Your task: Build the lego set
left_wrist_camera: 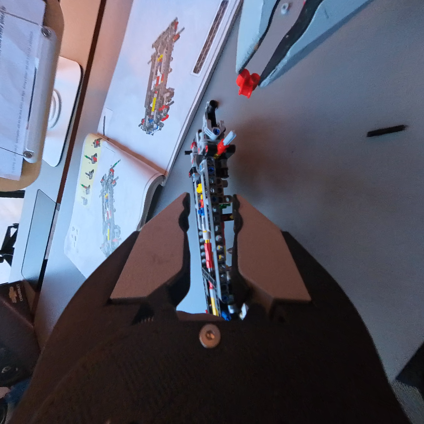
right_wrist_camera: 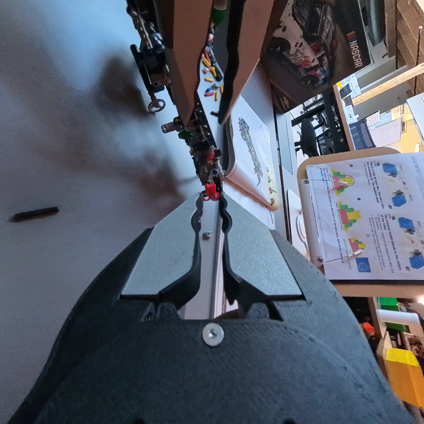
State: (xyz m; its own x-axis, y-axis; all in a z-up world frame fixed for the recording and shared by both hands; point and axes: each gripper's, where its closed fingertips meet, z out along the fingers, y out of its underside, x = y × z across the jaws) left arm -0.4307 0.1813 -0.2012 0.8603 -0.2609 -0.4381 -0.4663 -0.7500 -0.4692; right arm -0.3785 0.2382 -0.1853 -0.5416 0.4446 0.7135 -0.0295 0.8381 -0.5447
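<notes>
Bricks first, in the left wrist view: a long, partly built model of grey beams with red, yellow and blue pins lies on the grey desk. It sits just beside the open instruction booklet, which lies between it and the desk's brown-trimmed edge. The left gripper has its brown fingers spread to either side of the model's near half. Desk surface shows between the left finger and the beams, so nothing is clamped. Whether the other finger touches the side pins I cannot tell. Past the model's far end, the right gripper pinches a small red connector at its grey fingertips, apart from the model. A black axle lies alone on open desk, well away from both. A clipboard with a printed sheet stands beyond the desk's edge.

In the right wrist view, the right gripper is pressed onto the red connector, held close to the model's end; it does not look joined there. The left gripper straddles the model farther off. Unused parts remain on the desk:
- the black axle;
- a small grey piece;
- scattered yellow and red pins;
- a second dark assembly.

A box with a car picture stands past the booklet.
</notes>
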